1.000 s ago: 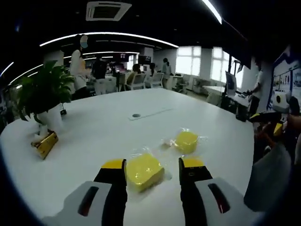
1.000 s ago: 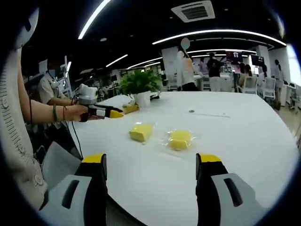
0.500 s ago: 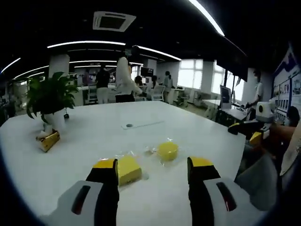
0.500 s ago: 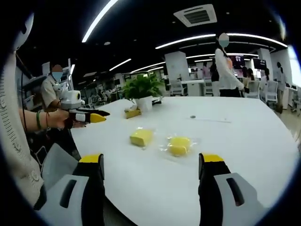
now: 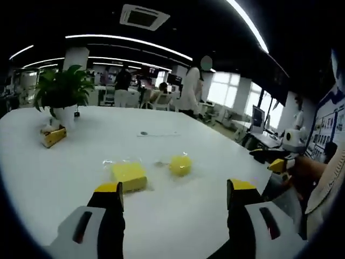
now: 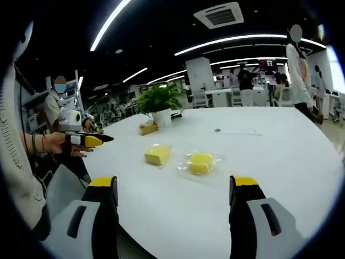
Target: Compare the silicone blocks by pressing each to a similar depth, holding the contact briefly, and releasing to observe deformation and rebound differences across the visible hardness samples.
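Observation:
Two yellow silicone blocks in clear wrap lie on the white table (image 5: pixel 64 178). In the left gripper view the square block (image 5: pixel 128 175) sits left of the rounder block (image 5: pixel 179 164). My left gripper (image 5: pixel 175 191) is open, held back from both blocks near the table's edge. The right gripper view has the square block (image 6: pixel 157 155) and the rounder block (image 6: pixel 199 162) ahead of my right gripper (image 6: pixel 173 183), which is open and holds nothing. A hand holds the left gripper (image 6: pixel 86 140) off the table's left side. The right gripper (image 5: pixel 276 162) appears at the right.
A potted plant (image 5: pixel 60 94) stands at the table's far left, with a small gold box (image 5: pixel 54 136) beside it. A round cable port (image 5: pixel 143 133) sits mid-table. Several people stand or sit in the office behind, one in white (image 6: pixel 297 67).
My left gripper has drawn back from the square block, which lay between its jaws, to the table's edge. The person in white has walked to the right. The right gripper has barely moved.

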A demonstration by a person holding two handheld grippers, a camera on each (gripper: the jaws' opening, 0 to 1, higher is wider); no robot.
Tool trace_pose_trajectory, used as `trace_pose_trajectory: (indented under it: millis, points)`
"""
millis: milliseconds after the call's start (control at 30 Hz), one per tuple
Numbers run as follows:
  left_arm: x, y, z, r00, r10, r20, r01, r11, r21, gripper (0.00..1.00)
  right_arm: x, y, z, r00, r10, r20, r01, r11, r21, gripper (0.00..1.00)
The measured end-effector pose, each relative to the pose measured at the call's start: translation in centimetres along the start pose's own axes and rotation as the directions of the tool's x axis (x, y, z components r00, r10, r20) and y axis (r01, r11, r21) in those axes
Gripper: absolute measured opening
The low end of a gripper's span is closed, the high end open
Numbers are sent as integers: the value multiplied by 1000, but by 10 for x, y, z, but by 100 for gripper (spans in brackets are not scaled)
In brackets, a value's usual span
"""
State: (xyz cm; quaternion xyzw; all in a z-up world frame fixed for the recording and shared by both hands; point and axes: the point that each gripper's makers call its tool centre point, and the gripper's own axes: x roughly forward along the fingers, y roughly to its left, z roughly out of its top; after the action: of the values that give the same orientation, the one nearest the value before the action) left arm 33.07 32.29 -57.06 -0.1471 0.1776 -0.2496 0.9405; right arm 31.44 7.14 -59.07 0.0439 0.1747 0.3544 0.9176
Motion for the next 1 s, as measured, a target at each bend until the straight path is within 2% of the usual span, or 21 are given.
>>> trace_pose_trajectory:
  millis: [33,133,267,333,400,467,533,633,700,733,767,833,900,933,967,1000]
  points:
    - [2,-1,3,1000,-1,17,2,999,-37,82,0,-1,0,1000,-1,-2,1,1000,0,79]
    - [9,-3,9,999,-1,37,4,997,-83,86,-3,-4,0,1000,-10,2,10,1000,5,79]
    - [19,-12,6,999,-29,14,30,996,-88,86,-7,-8,-1,1000,-24,8,24,1000,15,78]
    - [25,-19,2,999,-52,-3,51,993,-109,86,-10,-10,-5,999,-32,8,32,999,26,78]
    - [33,-25,0,998,-70,-6,68,984,-165,86,-11,-13,-8,999,-40,6,39,999,36,78]
    - [42,-29,0,996,-89,3,87,964,-253,86,-13,-15,-12,999,-45,-1,45,998,45,78]
    - [53,-33,-1,993,-114,-4,104,922,-373,85,-14,-17,-15,999,-49,-2,49,997,56,78]
    - [75,-32,2,990,-139,17,129,867,-481,83,-14,-20,-18,998,-56,-10,56,996,67,77]
    - [87,-27,3,991,-130,25,125,859,-496,80,-14,-22,-20,998,-60,-15,61,995,75,77]
    - [93,-25,5,992,-122,33,121,846,-519,80,-14,-24,-21,998,-62,-18,63,995,80,77]
    - [103,-23,6,992,-119,39,120,821,-559,79,-14,-25,-21,998,-64,-20,66,994,82,77]
    - [116,-19,6,992,-115,46,119,790,-602,79,-13,-27,-22,997,-67,-26,69,994,83,77]
    - [132,-13,7,993,-107,55,116,738,-665,79,-12,-30,-24,997,-69,-33,71,994,86,77]
    - [138,-11,8,992,-109,62,123,728,-674,79,-11,-32,-25,997,-70,-41,73,994,86,77]
    - [147,-10,8,992,-112,63,124,707,-696,78,-10,-33,-27,996,-71,-48,75,994,85,77]
    - [155,-7,6,993,-111,47,112,704,-702,77,-9,-34,-28,996,-72,-56,77,994,84,77]
